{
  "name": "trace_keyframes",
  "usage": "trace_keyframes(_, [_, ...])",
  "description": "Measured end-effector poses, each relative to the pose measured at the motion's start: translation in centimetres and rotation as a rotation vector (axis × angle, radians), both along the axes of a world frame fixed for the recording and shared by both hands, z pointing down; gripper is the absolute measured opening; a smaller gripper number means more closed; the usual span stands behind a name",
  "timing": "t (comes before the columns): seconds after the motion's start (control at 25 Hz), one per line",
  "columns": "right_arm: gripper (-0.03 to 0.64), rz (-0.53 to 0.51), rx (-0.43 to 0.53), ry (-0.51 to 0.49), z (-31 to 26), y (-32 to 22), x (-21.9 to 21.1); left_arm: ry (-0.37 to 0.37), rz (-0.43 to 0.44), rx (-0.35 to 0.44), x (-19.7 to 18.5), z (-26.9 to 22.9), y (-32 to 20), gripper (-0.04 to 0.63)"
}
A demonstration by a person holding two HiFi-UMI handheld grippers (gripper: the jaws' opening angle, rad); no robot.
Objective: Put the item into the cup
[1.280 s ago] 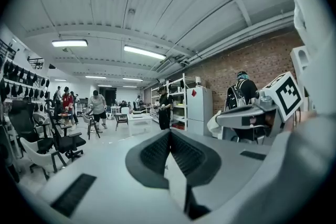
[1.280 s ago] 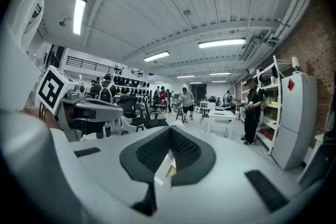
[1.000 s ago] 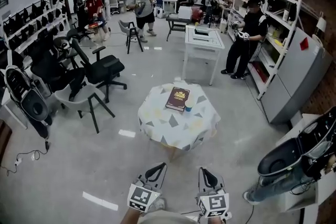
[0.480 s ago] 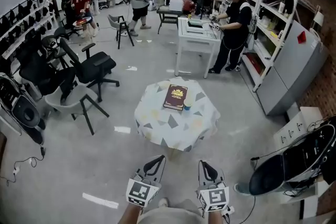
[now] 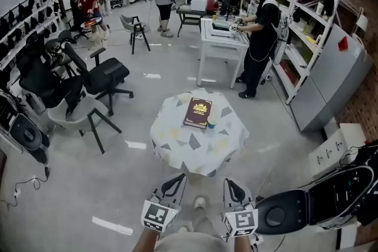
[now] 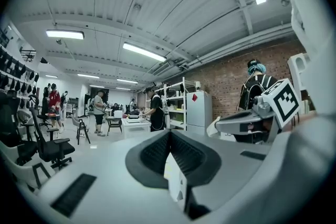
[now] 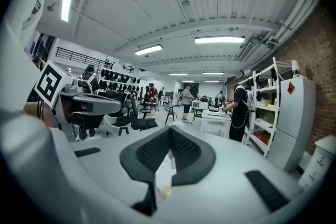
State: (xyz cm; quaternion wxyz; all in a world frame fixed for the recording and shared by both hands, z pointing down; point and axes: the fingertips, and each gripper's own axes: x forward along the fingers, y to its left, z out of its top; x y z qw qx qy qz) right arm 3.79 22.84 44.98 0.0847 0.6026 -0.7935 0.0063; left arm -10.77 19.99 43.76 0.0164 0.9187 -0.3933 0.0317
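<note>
The left gripper (image 5: 179,180) and right gripper (image 5: 228,185) hang clenched and empty, well short of the table (image 5: 177,147), where the cup (image 5: 211,121) beside the book (image 5: 198,111) looks light and tippy (its item is too small to see), so I'd steady its wall.

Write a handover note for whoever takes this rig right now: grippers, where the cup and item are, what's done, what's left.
Grippers: left gripper shut, empty; right gripper shut, empty. Both are low, short of the table, touching nothing.
Things: cup stands on the table by the right edge of the dark red book. The item is too small to make out from here.
Done: nothing yet.
Left: reach the table, pick the item, put it in the cup.
</note>
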Motion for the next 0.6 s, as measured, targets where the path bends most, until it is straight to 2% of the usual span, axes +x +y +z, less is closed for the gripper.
trace_keyframes(0.2, [0.005,-0.012,0.004,-0.008,-0.2,-3.1,1.2,-0.002,-0.011,0.012,1.2,-0.3,-3.0,0.012])
trace_keyframes(0.6, [0.005,-0.044,-0.018,-0.029,0.2,-11.3,4.9,-0.019,-0.039,-0.027,5.0,0.6,-10.7,0.012])
